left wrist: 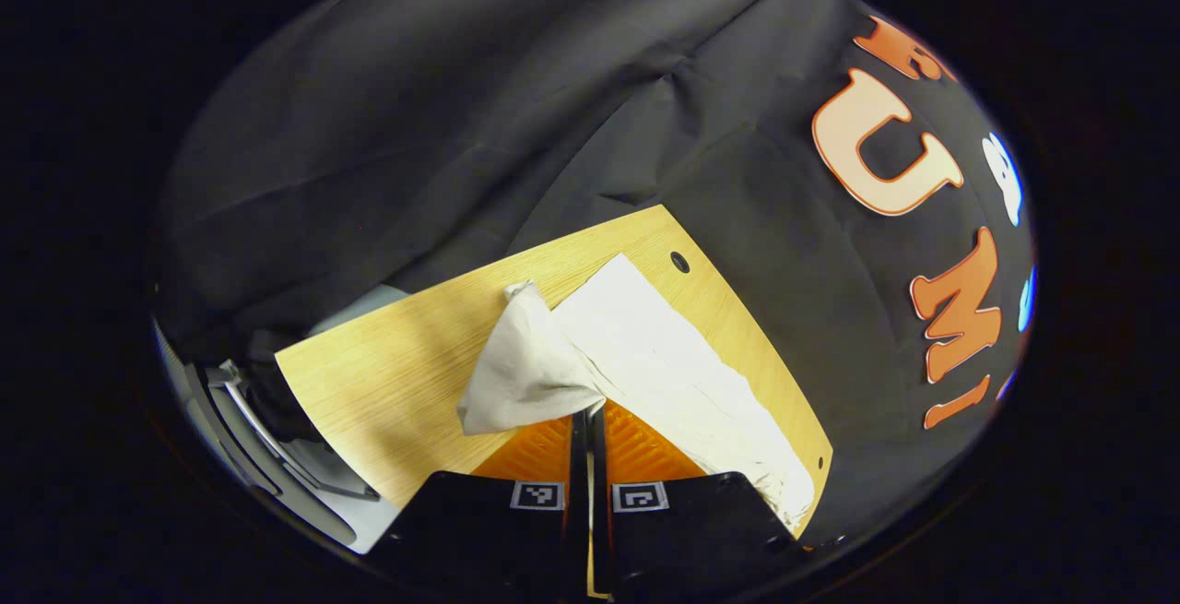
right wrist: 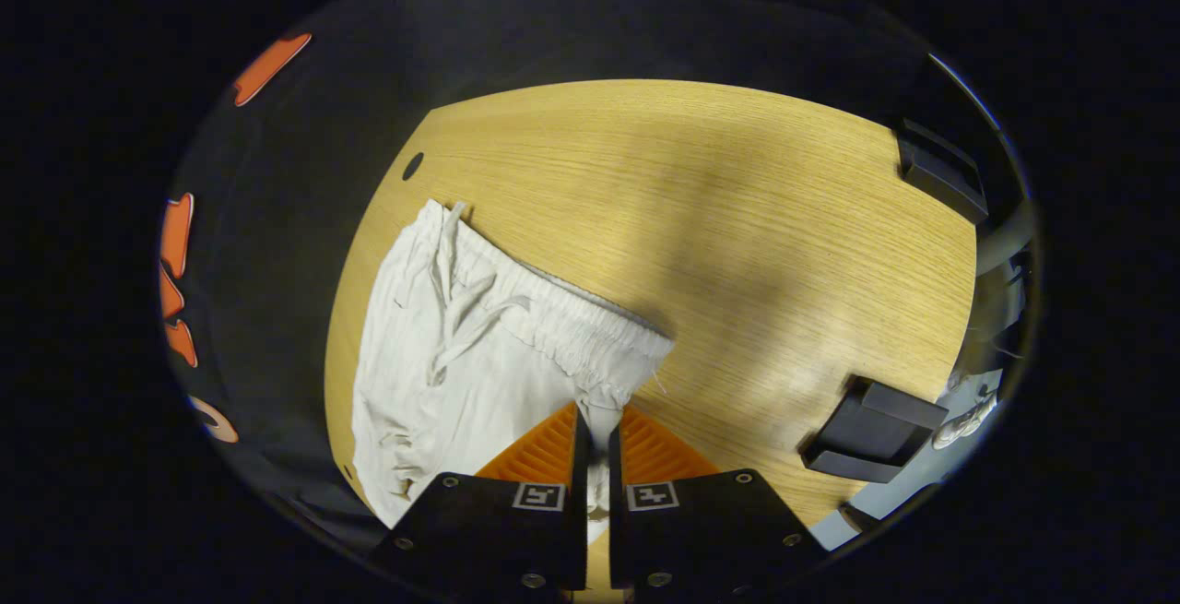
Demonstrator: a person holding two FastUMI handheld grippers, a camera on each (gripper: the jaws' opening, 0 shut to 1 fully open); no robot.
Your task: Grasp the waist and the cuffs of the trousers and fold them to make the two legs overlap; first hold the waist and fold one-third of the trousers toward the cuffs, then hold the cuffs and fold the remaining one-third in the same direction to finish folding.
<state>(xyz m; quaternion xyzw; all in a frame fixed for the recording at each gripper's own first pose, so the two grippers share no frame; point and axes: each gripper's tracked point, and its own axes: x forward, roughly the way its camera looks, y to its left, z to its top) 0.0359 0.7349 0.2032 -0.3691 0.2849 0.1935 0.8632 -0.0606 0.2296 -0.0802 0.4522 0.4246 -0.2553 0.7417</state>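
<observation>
I have the left gripper (left wrist: 587, 412) with its fingers pinched together on the cuff end of the white trousers (left wrist: 636, 346), lifting one leg off the tabletop (left wrist: 387, 373). The right gripper (right wrist: 597, 420) has its fingers clamped on a corner of the elastic waist (right wrist: 562, 313), with the drawstring (right wrist: 461, 309) lying loose beside it. The trousers lie along the tabletop's edge near the booth wall. My worry is that both pinches look thin: if I pull the two ends unevenly, fabric could slip free, or the legs could land askew instead of overlapping. The drawstring might also bunch inside the fold. I can read no brand or label on the trousers
</observation>
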